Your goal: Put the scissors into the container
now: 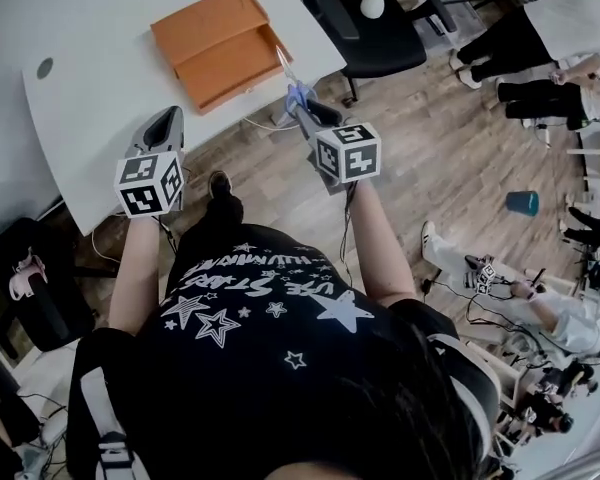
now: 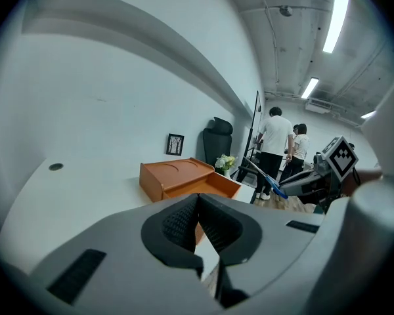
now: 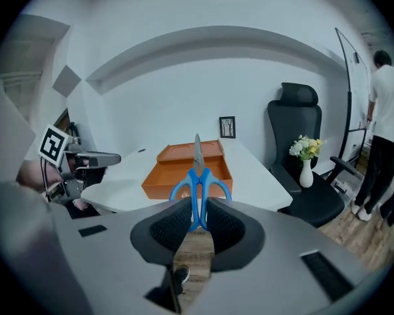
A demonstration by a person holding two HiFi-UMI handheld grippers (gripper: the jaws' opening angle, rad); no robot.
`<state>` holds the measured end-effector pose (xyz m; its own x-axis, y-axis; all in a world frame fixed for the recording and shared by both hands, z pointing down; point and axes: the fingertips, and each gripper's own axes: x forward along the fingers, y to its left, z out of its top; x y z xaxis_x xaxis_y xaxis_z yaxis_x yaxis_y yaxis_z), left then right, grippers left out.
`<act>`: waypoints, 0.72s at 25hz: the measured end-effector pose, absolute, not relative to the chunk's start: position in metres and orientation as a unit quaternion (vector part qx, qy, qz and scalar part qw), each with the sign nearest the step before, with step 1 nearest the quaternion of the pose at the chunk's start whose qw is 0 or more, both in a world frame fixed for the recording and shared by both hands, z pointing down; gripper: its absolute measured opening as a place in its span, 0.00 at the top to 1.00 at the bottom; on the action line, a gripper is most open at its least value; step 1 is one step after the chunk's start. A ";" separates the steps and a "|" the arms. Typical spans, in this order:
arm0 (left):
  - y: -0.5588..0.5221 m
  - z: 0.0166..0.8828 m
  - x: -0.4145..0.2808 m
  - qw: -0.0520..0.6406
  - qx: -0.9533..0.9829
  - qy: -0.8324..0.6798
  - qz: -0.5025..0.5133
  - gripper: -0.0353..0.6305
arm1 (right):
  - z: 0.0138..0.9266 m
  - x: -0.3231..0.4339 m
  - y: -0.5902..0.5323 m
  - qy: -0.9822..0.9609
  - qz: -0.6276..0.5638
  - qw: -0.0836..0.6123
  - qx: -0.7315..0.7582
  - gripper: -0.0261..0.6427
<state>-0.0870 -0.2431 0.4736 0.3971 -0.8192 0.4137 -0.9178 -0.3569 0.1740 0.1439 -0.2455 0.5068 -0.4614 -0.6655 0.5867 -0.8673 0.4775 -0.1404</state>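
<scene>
a white bench stands on a wood floor, with an orange container near its right edge and a black office chair beyond. the left gripper hovers at the bench's near edge, jaws together on nothing. the right gripper, just off the near right corner, has its jaws clamped on the blue-handled scissors, blade pointing toward the container.

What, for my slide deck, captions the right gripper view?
Right gripper shut on blue scissors, pointed toward the orange container.

A white vase of flowers sits near a black office chair
</scene>
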 end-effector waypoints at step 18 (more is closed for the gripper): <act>-0.362 0.474 -0.148 0.204 0.804 -0.542 0.131 0.92 | 0.510 0.068 -0.363 -0.856 -0.016 0.465 0.225 0.82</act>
<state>-0.1475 -0.3623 0.4736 0.3775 -0.8190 0.4321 -0.9259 -0.3283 0.1867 0.0683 -0.3633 0.5098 -0.4654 -0.4002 0.7894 -0.3709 0.8980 0.2366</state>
